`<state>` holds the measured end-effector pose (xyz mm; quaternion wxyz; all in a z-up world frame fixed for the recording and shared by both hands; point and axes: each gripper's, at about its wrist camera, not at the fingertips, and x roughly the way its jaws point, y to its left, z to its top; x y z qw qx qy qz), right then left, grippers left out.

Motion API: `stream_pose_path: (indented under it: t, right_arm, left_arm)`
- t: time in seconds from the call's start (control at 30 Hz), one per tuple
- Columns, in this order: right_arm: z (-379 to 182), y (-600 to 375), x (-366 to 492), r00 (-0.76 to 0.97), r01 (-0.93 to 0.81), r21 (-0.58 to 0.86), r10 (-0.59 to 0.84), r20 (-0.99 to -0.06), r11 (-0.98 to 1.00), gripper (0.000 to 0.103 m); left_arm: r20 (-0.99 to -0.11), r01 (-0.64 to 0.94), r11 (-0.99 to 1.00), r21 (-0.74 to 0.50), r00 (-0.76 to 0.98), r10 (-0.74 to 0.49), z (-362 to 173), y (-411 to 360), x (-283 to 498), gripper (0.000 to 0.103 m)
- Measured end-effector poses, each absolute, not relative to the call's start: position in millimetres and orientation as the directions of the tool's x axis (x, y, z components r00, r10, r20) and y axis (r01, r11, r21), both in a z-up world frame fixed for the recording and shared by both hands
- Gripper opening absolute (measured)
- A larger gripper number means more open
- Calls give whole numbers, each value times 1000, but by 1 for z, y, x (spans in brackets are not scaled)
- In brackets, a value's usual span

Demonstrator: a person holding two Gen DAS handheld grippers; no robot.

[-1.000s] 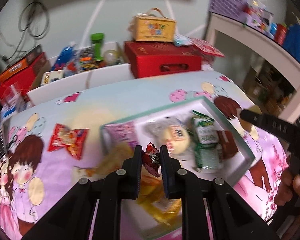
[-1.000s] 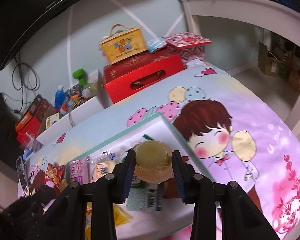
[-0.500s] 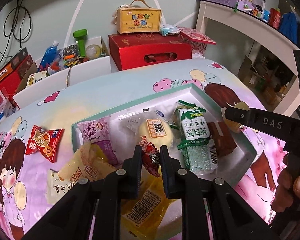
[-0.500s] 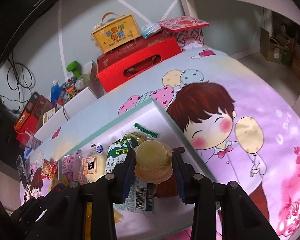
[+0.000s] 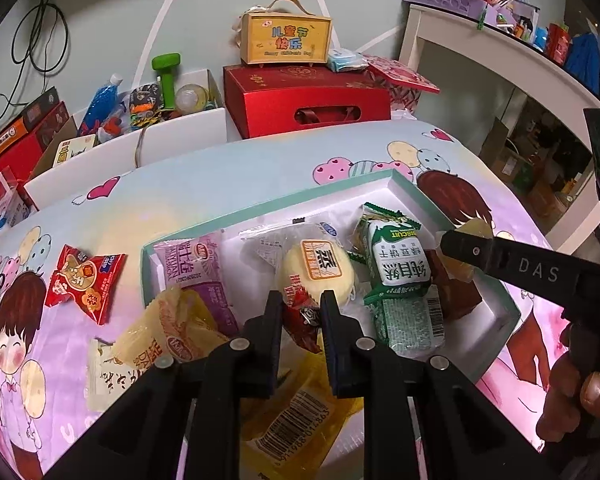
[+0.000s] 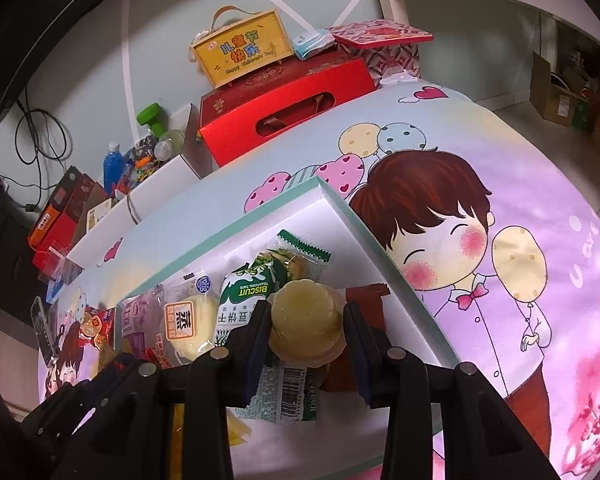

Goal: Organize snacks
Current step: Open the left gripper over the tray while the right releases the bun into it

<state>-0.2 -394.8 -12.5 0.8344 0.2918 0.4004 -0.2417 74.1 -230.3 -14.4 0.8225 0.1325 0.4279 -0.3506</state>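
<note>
A white tray with a mint-green rim (image 5: 396, 178) (image 6: 340, 204) lies on the cartoon-print table and holds several snacks: a purple packet (image 5: 192, 268), a round yellow bun (image 5: 318, 270) (image 6: 188, 326), green biscuit packs (image 5: 400, 268) (image 6: 244, 300), a brown pack (image 5: 456, 300) and a yellow pack (image 5: 296, 408). My left gripper (image 5: 300, 308) is shut on a small red wrapped candy (image 5: 300, 320) above the tray's middle. My right gripper (image 6: 306, 320) is shut on a pale yellow jelly cup (image 6: 306, 324) (image 5: 472, 228) over the tray's right part.
A red snack packet (image 5: 84, 280) and pale yellow packets (image 5: 164, 332) lie on the table left of the tray. Behind the table stand a red gift box (image 5: 308, 104), a yellow carry box (image 5: 286, 38) and a white bin (image 5: 140, 136) of items. A white shelf (image 5: 500, 52) is at the right.
Both grippers have come down and closer over the tray, each still holding its snack. The right gripper has moved in over the tray's right side.
</note>
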Motion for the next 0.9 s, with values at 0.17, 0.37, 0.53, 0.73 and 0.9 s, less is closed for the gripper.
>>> stream_pose_path:
  t: [0.17,0.37,0.53,0.73,0.9]
  right_arm:
    - [-15,-395,1,553,639,287,-168,-816,713,40]
    - [-15,-393,4,532,642,257,-178,-828,722,41]
    - [-12,-390,4,530,638,243,-187,-827,730,41]
    - [-8,-387,6,524,635,220,-204,-827,740,68]
    - [-12,-384,11,517,622,217,-188,-835,752,72]
  left_arm:
    - [-795,688,719,-99,380,-473,-12,-227,75,35]
    - [-793,679,728,-101,387,-471,-7,-222,76,50]
    - [-788,661,743,-105,401,-468,-1,-215,81,55]
    - [-787,605,789,-107,433,-440,5,-200,92,74]
    - [-793,531,843,-85,476,-380,1,-185,104,87]
